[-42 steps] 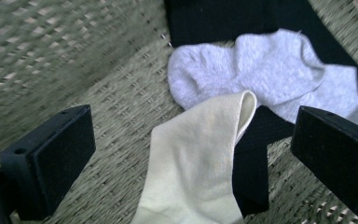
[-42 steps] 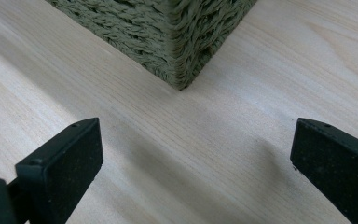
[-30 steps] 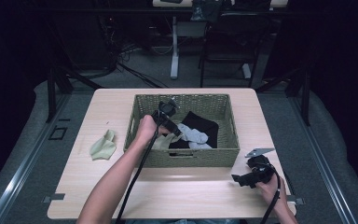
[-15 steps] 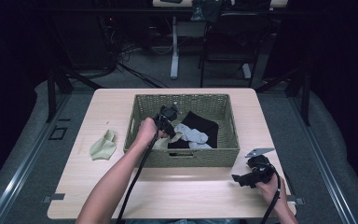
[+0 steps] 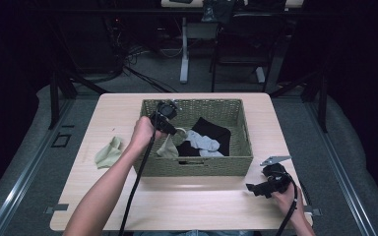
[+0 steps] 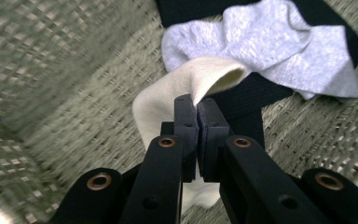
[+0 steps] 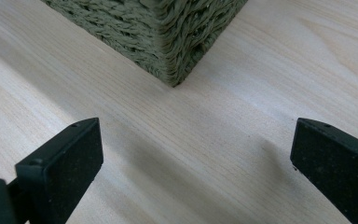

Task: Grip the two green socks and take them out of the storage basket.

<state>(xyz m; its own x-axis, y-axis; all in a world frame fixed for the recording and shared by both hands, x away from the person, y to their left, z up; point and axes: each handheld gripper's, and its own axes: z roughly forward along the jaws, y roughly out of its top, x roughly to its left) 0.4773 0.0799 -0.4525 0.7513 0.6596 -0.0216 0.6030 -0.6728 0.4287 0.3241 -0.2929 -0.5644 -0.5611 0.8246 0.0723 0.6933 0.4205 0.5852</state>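
My left gripper [image 6: 196, 105] was clamped on the edge of a cream-coloured knit sock [image 6: 182, 88], its two black jaws pressed together with the fabric pinched between their tips. In the left gripper view the sock rose in a fold to the jaws and trailed down behind them toward the woven floor of the rectangular olive-green wicker basket [image 6: 74, 126]. Just past the sock lay a pale grey sock [image 6: 270, 46], crumpled, resting on a black cloth [image 6: 251, 100] that spread beneath it across the basket floor.

From the high view, my left hand [image 5: 142, 133] held that gripper [image 5: 171, 127] over the left half of the basket [image 5: 197, 166], with the cream sock [image 5: 169, 146] hanging from it inside the left wall. The grey sock [image 5: 203, 141] and the black cloth [image 5: 211, 130] sat in the middle and right of the basket.

My right gripper [image 7: 196, 158] was released, its jaws standing wide apart over the light wooden table [image 7: 261, 70], with a corner of the basket [image 7: 168, 32] just ahead of them. In the high view my right hand [image 5: 286, 196] held that gripper [image 5: 255, 188] low near the table's front right edge, apart from the basket.

A second pale green sock [image 5: 108, 152] lay flat on the table [image 5: 202, 201] to the left of the basket, near it but not touching.
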